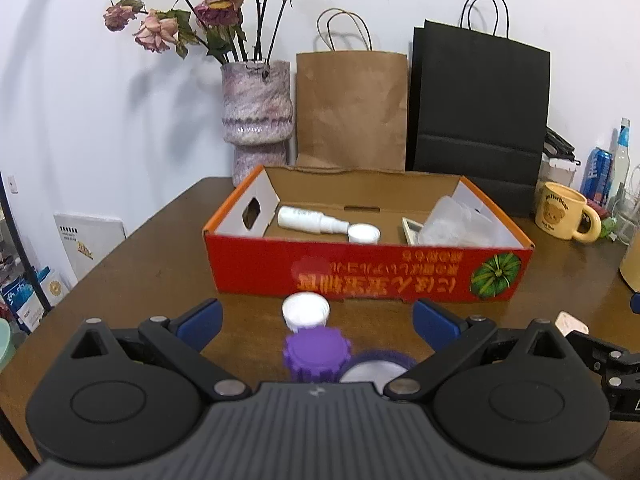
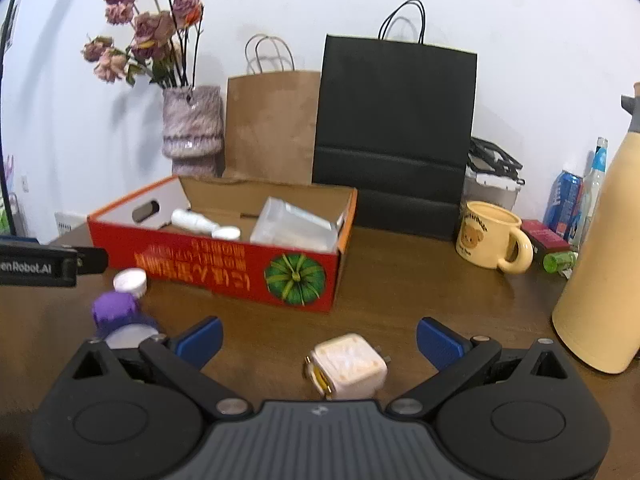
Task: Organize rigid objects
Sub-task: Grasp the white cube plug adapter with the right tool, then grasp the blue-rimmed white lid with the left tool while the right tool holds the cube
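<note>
While unboxed: two purple caps (image 1: pixel 316 354) (white one (image 1: pixel 306 311))

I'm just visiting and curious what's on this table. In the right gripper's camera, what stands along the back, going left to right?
Vase → brown bag → black bag → yellow mug → blue can → beige jug.

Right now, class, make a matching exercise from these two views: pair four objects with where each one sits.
1. white spray bottle
2. purple cap
3. white charger
4. yellow bear mug

A. between the right gripper's open fingers
B. right of the red box
C. inside the red box
D. between the left gripper's open fingers

Pairs: 1-C, 2-D, 3-A, 4-B
</note>
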The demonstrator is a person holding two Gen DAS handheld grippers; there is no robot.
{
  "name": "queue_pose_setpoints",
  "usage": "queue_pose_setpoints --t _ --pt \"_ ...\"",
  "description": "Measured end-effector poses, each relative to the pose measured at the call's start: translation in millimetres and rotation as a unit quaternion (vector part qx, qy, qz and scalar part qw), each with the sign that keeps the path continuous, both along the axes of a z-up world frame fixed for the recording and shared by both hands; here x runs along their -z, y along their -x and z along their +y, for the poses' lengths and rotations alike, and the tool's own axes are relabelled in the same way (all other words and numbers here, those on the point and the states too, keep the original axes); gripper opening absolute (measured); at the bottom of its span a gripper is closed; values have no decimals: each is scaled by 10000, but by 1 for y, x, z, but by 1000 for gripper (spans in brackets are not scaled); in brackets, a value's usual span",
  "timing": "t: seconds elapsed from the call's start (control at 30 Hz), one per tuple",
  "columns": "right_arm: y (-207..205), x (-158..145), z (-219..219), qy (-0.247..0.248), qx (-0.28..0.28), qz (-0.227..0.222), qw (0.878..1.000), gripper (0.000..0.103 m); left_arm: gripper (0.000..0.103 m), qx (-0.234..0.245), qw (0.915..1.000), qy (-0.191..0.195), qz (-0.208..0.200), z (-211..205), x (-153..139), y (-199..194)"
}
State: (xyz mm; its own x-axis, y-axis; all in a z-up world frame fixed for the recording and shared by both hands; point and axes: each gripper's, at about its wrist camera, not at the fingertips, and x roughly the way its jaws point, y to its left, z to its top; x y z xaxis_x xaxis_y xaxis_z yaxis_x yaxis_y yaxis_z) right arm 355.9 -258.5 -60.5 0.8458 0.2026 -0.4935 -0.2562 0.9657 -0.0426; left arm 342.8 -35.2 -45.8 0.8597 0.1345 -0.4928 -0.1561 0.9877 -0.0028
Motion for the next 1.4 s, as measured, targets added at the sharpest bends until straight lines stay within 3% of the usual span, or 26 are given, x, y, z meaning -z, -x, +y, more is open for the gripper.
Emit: queue_pose_setpoints --t 0.3,0.6,0.77,0.83,0.87,1.4 --pt "2 23 -22 211 -116 305 9992 103 103 -123 9998 17 180 -14 19 8" --pt "-35 44 -28 -9 -182 681 9975 103 103 -155 9995 -32 277 -29 33 4" --pt "-53 49 -24 51 -255 675 9974 93 103 -198 9993 -19 332 -32 36 0" --pt "-59 50 -25 -48 -337 793 9963 72 103 -194 9991 -35 365 -34 38 -2" --pt "-60 51 -26 -177 -405 840 9955 68 103 -191 9991 -51 384 -35 39 -3" --pt "-31 40 -21 -208 -409 356 9983 68 103 -225 9958 -84 887 -37 57 -20"
